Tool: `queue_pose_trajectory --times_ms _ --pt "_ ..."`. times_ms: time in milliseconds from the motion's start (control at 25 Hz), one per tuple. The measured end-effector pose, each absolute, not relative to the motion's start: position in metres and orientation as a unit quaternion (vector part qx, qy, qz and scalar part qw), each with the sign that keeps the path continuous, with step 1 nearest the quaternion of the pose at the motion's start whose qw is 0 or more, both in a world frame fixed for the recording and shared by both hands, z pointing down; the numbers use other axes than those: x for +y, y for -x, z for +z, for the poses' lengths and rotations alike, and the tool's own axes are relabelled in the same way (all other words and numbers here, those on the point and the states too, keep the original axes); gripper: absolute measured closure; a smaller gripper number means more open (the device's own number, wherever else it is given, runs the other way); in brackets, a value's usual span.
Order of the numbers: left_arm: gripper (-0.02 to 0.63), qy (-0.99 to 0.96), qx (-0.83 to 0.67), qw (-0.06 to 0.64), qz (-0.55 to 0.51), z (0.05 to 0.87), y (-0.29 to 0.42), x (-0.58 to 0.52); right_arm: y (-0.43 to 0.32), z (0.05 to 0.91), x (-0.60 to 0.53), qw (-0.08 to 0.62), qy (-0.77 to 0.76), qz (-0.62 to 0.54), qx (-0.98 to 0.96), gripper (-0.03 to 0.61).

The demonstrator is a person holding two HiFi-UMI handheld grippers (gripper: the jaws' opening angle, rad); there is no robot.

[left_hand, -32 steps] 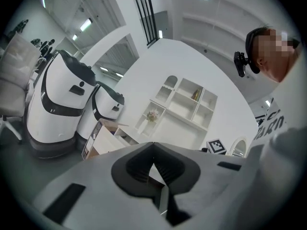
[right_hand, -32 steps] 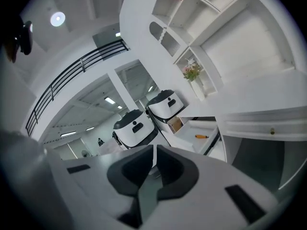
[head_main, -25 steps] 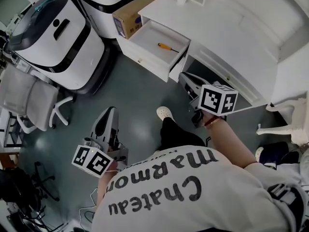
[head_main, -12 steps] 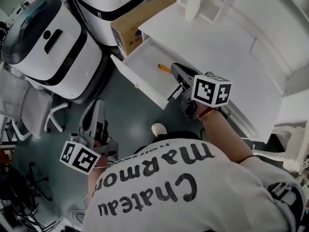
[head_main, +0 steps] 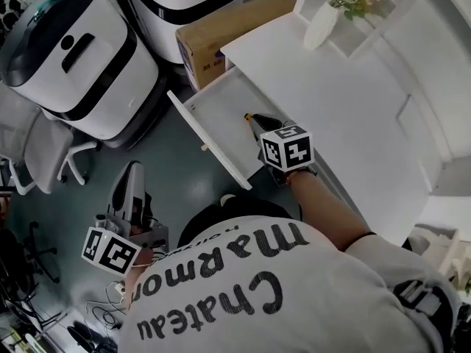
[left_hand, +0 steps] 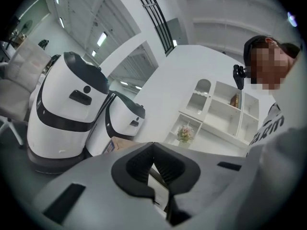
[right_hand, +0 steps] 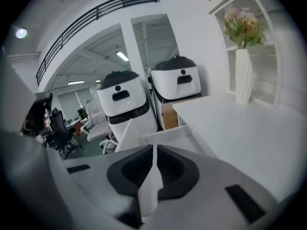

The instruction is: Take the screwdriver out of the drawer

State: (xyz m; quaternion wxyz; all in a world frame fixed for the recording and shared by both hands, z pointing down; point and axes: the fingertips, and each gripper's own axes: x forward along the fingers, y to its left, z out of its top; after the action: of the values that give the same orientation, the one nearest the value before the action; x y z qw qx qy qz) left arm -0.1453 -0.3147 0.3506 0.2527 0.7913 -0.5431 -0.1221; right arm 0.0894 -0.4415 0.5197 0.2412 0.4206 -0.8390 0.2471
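Note:
The white drawer (head_main: 213,112) stands pulled out from the white desk (head_main: 338,109). Only the orange end of the screwdriver (head_main: 248,116) shows in the drawer; the rest lies hidden under my right gripper (head_main: 255,122). That gripper hangs over the drawer's right part, tilted down, jaws shut with nothing between them. In the right gripper view the right gripper (right_hand: 154,150) points over the drawer's front panel (right_hand: 165,133), and the screwdriver is not seen. My left gripper (head_main: 132,171) is low at the left over the floor, away from the drawer, and the left gripper (left_hand: 153,145) has its tips together and empty.
Two big white-and-black machines (head_main: 73,50) (head_main: 184,2) stand left of the desk, with a cardboard box (head_main: 221,31) between them and the drawer. A white vase with flowers (head_main: 324,22) is on the desk's far end. A white office chair (head_main: 33,149) is at the left.
My right gripper has come forward and down, from beside the desk front to over the screwdriver in the drawer. The left gripper has travelled along with the person, who stepped closer.

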Motion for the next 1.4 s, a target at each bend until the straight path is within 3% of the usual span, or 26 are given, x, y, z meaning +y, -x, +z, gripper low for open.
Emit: queue_pose_trajectory --times_ms 200,240,280,320,800,1400 --pt "0.591 -0.761 -0.583 0.265 -0.103 0.362 0.161 -0.31 -0.091 0.619 -0.449 0.345 -0.4 0.269 -0.805 0.532" --pt "0.591 -0.753 -0.592 0.269 -0.102 0.365 0.167 -0.309 -0.092 0.634 -0.45 0.364 -0.396 0.269 -0.799 0.504" --pt "0.591 -0.746 -0.599 0.273 -0.102 0.368 0.173 -0.309 -0.094 0.648 -0.452 0.381 -0.391 0.27 -0.793 0.421" --pt "0.591 -0.738 -0.606 0.277 -0.103 0.371 0.177 -0.308 -0.096 0.659 -0.453 0.395 -0.387 0.274 -0.787 0.387" --pt "0.591 -0.676 -0.661 0.315 -0.081 0.394 0.214 -0.298 -0.114 0.723 -0.498 0.508 -0.378 0.241 -0.736 0.388" --pt "0.591 -0.674 -0.657 0.336 -0.04 0.407 0.203 -0.311 -0.124 0.752 -0.506 0.506 -0.384 0.271 -0.723 0.431"
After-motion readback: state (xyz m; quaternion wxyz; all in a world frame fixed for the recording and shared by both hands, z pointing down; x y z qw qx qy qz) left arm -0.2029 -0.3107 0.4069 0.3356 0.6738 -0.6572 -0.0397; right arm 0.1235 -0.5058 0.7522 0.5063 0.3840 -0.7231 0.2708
